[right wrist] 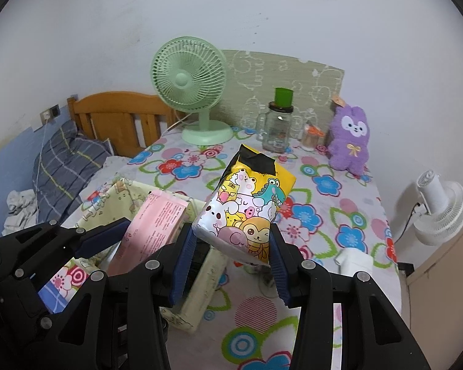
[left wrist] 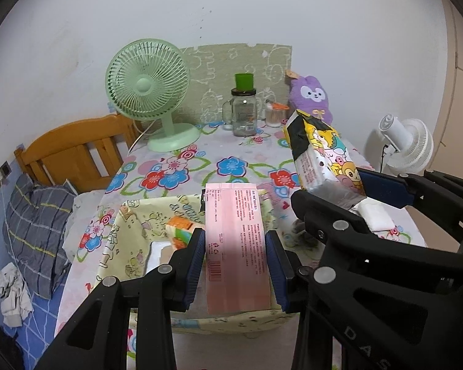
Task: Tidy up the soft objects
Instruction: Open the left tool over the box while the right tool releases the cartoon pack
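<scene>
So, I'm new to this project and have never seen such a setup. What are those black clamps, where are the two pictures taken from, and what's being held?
The black clamps are hand-held grippers, one in each of a person's hands; there is no robot arm. Each picture comes from a camera on one gripper, looking along its fingers. The left gripper holds a pink pack over a pale yellow fabric box. The right gripper holds a cartoon-printed tissue pack. Both are above a table with a flowered cloth, which carries a green fan, a glass jar and a purple plush toy.

A floral-clothed table carried a green fan, glass jar, purple plush and fabric box.
</scene>
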### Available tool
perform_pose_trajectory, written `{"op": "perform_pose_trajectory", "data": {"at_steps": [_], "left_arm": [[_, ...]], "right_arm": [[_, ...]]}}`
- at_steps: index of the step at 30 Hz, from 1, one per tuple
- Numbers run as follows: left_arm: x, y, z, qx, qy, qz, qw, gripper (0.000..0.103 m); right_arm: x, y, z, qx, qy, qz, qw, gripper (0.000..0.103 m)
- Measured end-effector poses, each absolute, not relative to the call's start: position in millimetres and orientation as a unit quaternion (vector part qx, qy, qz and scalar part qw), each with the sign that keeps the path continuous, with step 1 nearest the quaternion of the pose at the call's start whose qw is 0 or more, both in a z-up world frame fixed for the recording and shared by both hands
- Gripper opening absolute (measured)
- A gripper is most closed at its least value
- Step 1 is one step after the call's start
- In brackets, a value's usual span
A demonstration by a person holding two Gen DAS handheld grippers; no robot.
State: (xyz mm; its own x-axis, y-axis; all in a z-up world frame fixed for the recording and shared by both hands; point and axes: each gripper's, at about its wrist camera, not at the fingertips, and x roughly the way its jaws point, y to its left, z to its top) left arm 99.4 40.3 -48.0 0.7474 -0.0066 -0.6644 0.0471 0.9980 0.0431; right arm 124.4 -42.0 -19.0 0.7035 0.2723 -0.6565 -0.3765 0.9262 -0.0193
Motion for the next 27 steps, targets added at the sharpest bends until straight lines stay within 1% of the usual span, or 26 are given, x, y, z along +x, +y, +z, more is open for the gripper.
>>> {"op": "perform_pose_trajectory", "data": {"at_steps": [13,27], "left_arm": [[111,77,-63,0.026,0.366,0.007,0.93,0.04],[121,112,-87,0.028,0.395,0.036,0.917,0.04]], "right_arm": [[138,-5,-31,-0.078,0.359,0.208,0.906,0.049],[146,32,-54,-0.077,0.382,0.245,0.887,0.049]]}}
